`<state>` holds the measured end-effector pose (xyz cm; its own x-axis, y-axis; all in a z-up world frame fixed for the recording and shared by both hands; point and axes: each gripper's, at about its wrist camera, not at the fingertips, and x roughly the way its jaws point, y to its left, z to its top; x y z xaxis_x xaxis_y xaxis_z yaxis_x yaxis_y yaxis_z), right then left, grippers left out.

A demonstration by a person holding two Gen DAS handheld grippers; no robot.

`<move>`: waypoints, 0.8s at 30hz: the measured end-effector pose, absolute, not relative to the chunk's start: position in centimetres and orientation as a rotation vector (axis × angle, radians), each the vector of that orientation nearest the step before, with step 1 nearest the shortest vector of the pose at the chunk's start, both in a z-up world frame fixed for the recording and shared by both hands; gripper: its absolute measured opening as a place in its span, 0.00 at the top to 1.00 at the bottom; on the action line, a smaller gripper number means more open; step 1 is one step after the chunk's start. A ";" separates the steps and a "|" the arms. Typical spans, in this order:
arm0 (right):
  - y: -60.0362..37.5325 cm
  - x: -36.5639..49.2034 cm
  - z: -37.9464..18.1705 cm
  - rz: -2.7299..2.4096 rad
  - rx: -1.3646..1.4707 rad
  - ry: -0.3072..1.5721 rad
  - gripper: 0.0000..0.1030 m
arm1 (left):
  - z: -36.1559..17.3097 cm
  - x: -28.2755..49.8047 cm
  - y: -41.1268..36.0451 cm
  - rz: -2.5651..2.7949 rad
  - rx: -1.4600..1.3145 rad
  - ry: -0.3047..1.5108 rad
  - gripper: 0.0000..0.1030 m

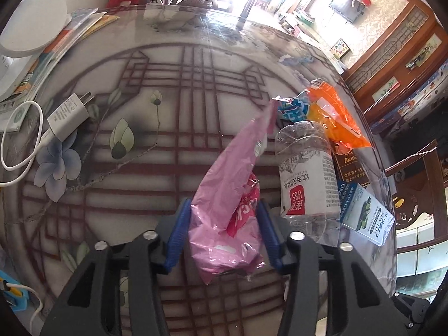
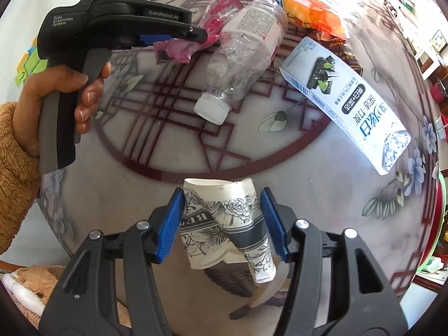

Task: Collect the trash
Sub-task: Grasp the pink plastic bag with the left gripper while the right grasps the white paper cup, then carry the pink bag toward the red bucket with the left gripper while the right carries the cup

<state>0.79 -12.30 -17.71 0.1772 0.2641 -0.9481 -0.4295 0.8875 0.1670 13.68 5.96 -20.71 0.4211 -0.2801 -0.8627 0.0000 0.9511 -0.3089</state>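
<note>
My left gripper (image 1: 222, 231) is shut on a crumpled pink snack wrapper (image 1: 224, 196) and holds it above the table; it also shows in the right wrist view (image 2: 179, 47), held by the other tool. My right gripper (image 2: 221, 221) is shut on a crushed paper cup (image 2: 224, 224) with a black flower print. A clear plastic bottle (image 1: 305, 173) lies on its side just right of the pink wrapper, and shows in the right wrist view (image 2: 243, 56). An orange wrapper (image 1: 336, 117), a blue wrapper (image 1: 294, 109) and a white toothpaste box (image 2: 347, 100) lie beyond it.
The round glass-topped table (image 1: 168, 112) has a lattice and flower print. A white charger with cable (image 1: 67, 114) and a stack of booklets (image 1: 50, 53) lie at its left. A brown packet (image 1: 351, 168) lies under the orange wrapper. The person's hand (image 2: 56, 98) grips the left tool.
</note>
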 end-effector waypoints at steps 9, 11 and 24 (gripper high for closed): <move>-13.8 1.2 -16.4 0.435 -0.099 1.247 0.48 | -19.9 12.2 6.2 -0.171 -0.299 1.108 0.81; -14.1 1.2 -16.4 0.429 -0.089 1.244 0.48 | -19.7 11.7 6.4 -0.166 -0.312 1.104 0.82; -14.9 1.0 -14.9 0.425 -0.052 1.176 0.48 | -15.6 6.2 6.9 -0.140 -0.342 1.007 0.83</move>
